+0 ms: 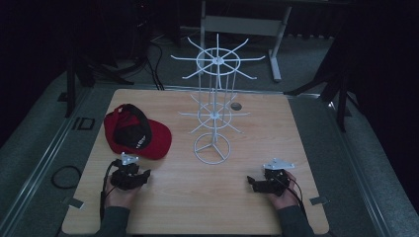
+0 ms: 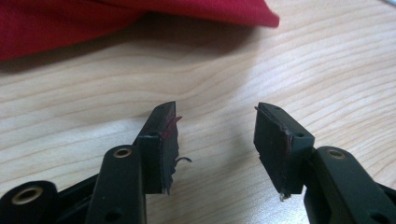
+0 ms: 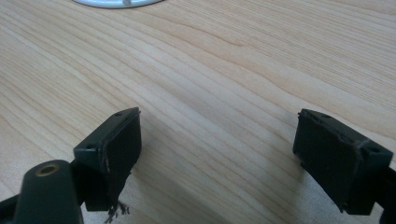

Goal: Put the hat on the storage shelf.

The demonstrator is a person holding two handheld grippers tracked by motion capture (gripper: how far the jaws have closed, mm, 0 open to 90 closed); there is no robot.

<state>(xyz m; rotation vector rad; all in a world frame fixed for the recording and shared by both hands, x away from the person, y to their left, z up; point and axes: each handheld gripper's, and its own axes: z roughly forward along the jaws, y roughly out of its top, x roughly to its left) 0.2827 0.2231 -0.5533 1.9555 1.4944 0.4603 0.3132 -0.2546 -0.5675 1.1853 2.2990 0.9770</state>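
Red cap (image 1: 137,132) lies on the wooden table (image 1: 197,207), left of the white wire rack (image 1: 212,106), its dark lining facing up. My left gripper (image 1: 136,178) sits just below the cap, jaws spread wide and empty; its own view shows the cap's red edge (image 2: 93,18) close ahead. My right gripper (image 1: 258,184) rests below and right of the rack, jaws wide apart, holding nothing; its view catches the rack's base ring (image 3: 116,3).
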